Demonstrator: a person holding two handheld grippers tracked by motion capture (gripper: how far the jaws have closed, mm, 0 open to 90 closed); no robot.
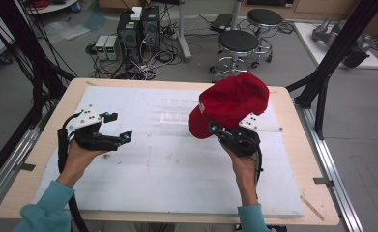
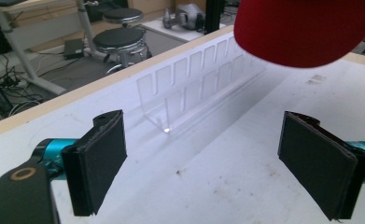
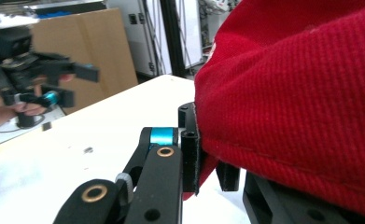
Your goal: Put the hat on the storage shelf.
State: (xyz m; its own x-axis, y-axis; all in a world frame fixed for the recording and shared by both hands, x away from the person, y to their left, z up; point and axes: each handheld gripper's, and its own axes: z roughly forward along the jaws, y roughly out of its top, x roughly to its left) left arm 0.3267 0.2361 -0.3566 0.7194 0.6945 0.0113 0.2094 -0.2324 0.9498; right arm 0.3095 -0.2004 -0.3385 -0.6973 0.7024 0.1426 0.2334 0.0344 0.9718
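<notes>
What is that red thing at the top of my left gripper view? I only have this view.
Observer: A red cap, held up off the table.
Operator: Held by what?
Observer: The right tool, shut on the cap's edge.
Operator: Where is my left tool on the table?
Observer: The left tool hangs open over the table's left side, apart from the cap.
Operator: What lies behind the clear rack?
Observer: From above, the clear rack has black stools on the floor beyond the table.
</notes>
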